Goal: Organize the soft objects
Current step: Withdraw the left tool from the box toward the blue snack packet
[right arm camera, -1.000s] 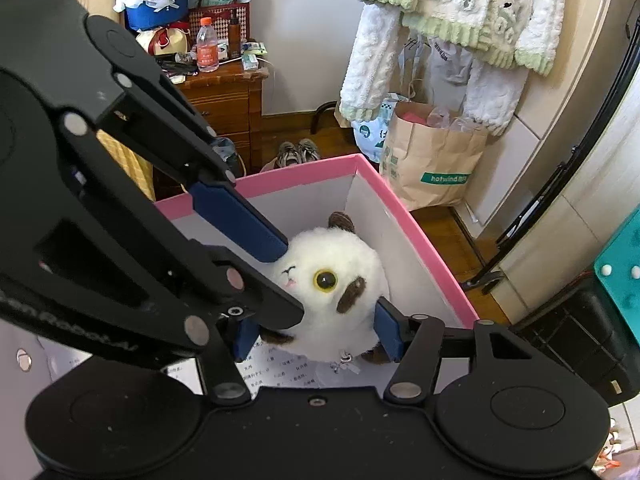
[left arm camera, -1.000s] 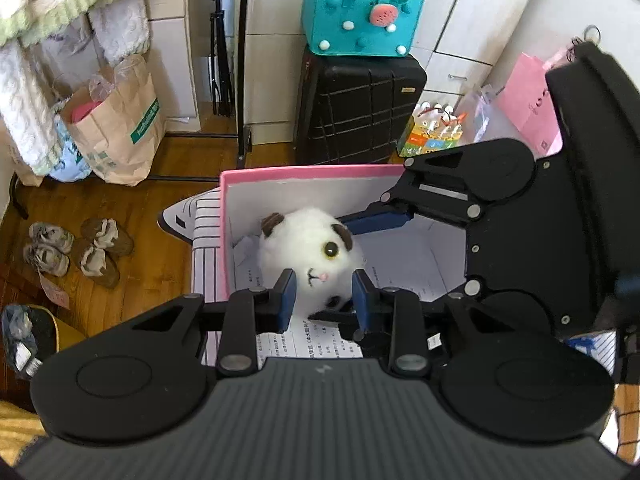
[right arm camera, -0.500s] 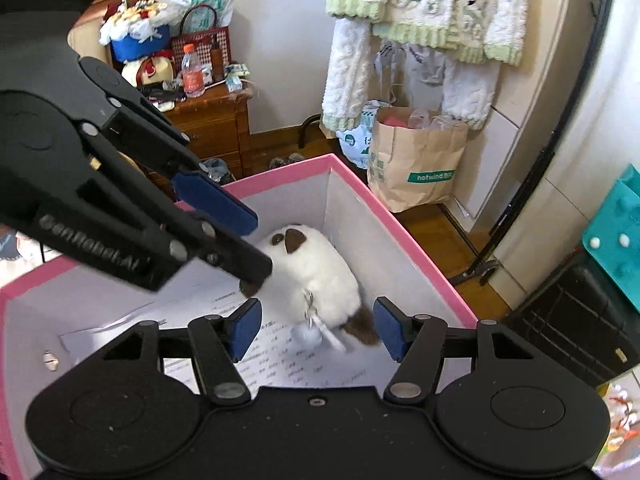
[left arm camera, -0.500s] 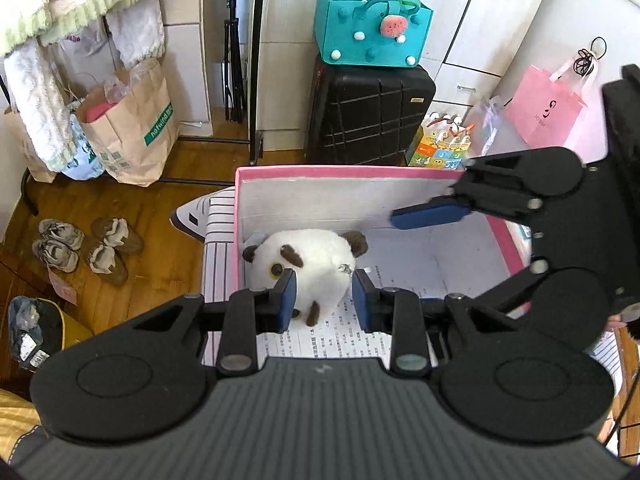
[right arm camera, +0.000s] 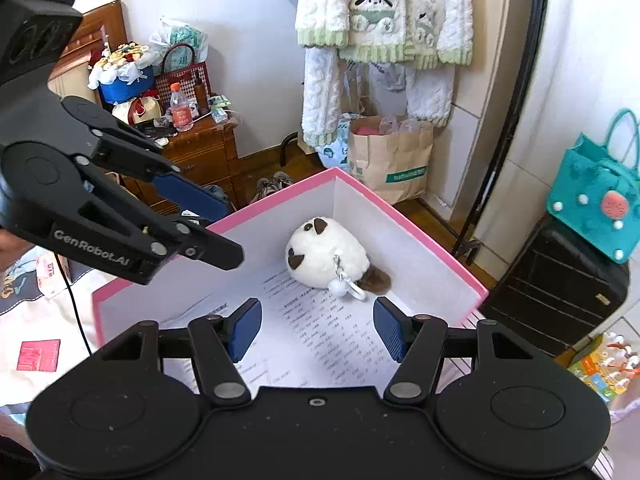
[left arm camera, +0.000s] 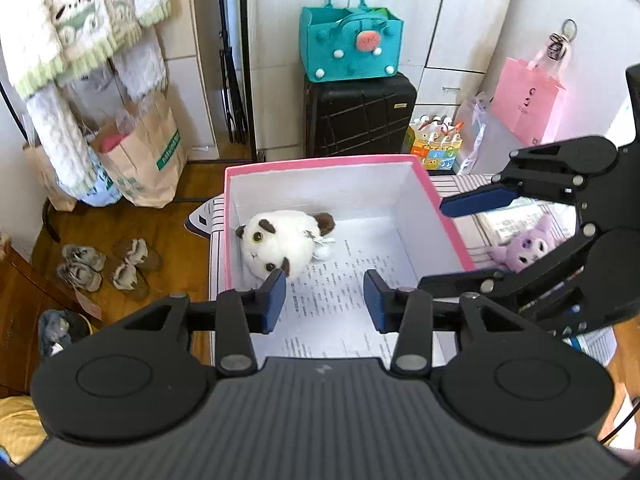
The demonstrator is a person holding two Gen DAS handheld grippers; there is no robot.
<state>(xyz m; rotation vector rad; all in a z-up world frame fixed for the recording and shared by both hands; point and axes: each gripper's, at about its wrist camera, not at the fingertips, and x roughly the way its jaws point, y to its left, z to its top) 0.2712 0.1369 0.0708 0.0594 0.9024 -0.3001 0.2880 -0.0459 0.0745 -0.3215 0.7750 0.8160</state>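
Around the pink box: black suitcase with teal felt bag on top, pink paper bag, brown paper bag with green label too small to read, fleece garments hanging above, shoes on wood floor, purple plush outside the box to the right. "GenRobot.AI" printed on left gripper. White plush lying inside the box near its left wall on a printed sheet, text illegible, long axis roughly across the box, face toward the left wall, white keychain ball at its back end. Left gripper jaws just opening, parted, nothing between. Right gripper jaws apart, empty, above the sheet.
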